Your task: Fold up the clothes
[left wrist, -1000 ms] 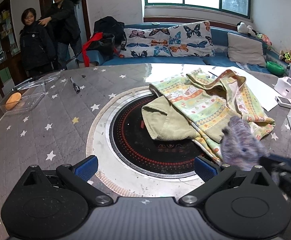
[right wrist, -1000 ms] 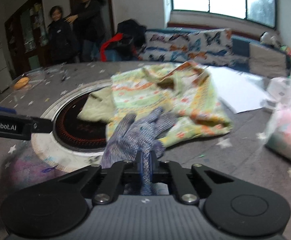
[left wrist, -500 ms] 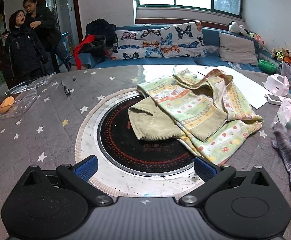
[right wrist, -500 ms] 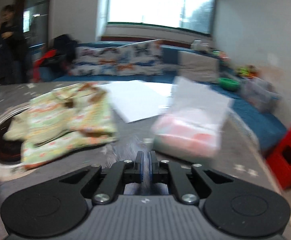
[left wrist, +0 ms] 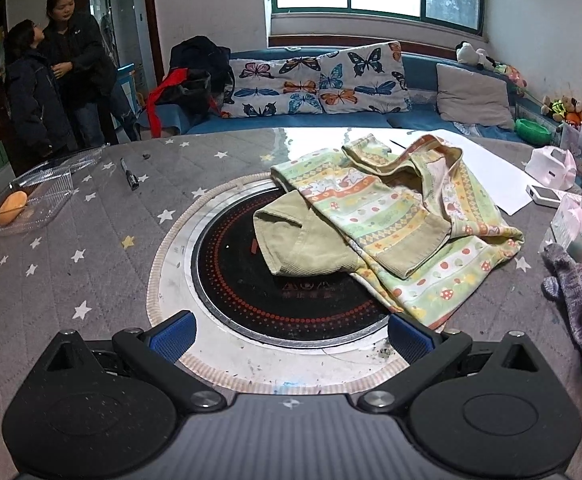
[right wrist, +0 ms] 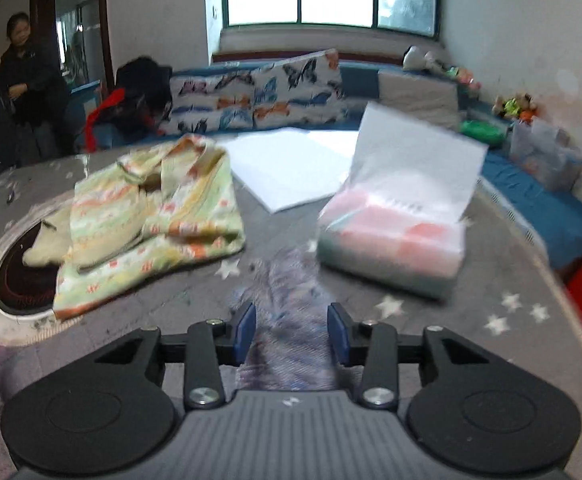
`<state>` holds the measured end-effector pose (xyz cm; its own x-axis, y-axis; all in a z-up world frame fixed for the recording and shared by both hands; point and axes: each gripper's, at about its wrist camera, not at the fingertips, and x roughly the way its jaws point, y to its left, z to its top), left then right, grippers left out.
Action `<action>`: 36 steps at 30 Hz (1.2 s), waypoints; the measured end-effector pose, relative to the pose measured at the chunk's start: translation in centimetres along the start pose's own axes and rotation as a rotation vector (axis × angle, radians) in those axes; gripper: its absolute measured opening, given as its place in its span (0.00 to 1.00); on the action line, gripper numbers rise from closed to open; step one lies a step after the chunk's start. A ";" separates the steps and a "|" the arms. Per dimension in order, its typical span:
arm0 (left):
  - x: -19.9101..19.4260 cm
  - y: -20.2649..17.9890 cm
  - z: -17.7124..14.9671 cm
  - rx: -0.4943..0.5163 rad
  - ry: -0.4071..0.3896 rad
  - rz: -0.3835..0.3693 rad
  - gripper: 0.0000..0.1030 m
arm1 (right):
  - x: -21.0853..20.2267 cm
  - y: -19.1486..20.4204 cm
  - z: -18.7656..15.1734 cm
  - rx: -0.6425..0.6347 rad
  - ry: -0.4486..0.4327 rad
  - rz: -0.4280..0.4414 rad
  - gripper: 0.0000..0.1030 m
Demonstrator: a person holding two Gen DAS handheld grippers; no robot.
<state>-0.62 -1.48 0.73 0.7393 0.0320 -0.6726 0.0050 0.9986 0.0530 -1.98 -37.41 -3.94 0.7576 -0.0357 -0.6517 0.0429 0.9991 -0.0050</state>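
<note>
Right fingers [right wrist: 245,326] opening around knit glove [right wrist: 287,320] on tabletop [right wrist: 411,312], left fingers [left wrist: 173,330] apart, nearer crumpled garment [left wrist: 391,220] lying ahead-right.

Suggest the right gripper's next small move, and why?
Probably back the right gripper off the glove and swing it left to the shirt. Its jaws are opening and the pads don't press on the glove, which lies on the table beside the tissue pack, clear of the shirt. The shirt is still rumpled and unfolded.

Both wrist views downward, sharing garment [left wrist: 391,216].
</note>
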 end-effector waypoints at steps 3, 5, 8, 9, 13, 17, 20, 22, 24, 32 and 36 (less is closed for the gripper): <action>0.1 0.3 -0.1 -0.002 0.001 0.005 1.00 | 1.4 0.4 -0.5 -0.043 0.026 -0.026 0.42; 0.2 0.5 -0.1 -0.011 0.007 0.010 1.00 | 1.9 0.1 -1.0 -0.050 0.048 -0.022 0.38; 0.3 0.7 -0.2 -0.016 0.009 0.011 1.00 | 1.4 -0.9 -2.0 -0.058 0.047 -0.041 0.21; 0.4 0.7 -0.2 -0.016 0.011 0.010 1.00 | 1.0 -1.5 -2.3 -0.053 0.045 -0.054 0.18; 0.5 0.9 -0.3 -0.023 0.017 0.011 1.00 | -1.1 -4.7 -3.1 -0.005 0.040 -0.175 0.15; 0.7 1.0 -0.2 -0.028 0.023 0.013 1.00 | -3.1 -7.3 -3.2 0.016 0.018 -0.286 0.29; 0.6 1.0 -0.1 -0.028 0.022 0.014 1.00 | -4.8 -7.0 -2.3 -0.025 -0.041 -0.291 0.38; 0.7 0.9 0.0 -0.024 0.027 0.015 1.00 | -5.3 -6.0 -1.2 -0.042 -0.069 -0.227 0.40; 0.8 0.7 0.2 -0.019 0.030 0.015 1.00 | -5.4 -4.9 -0.2 -0.060 -0.086 -0.146 0.43; 1.3 -0.3 1.0 0.014 0.034 0.012 1.00 | -0.1 1.3 2.7 -0.152 -0.038 0.066 0.43; 2.0 -0.6 1.5 0.018 0.042 0.013 1.00 | 2.8 4.5 4.1 -0.211 -0.019 0.122 0.43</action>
<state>1.84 -2.10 0.43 0.7108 0.0473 -0.7018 0.0077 0.9972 0.0750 3.01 -33.14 -2.72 0.7613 0.0873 -0.6425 -0.1856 0.9788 -0.0869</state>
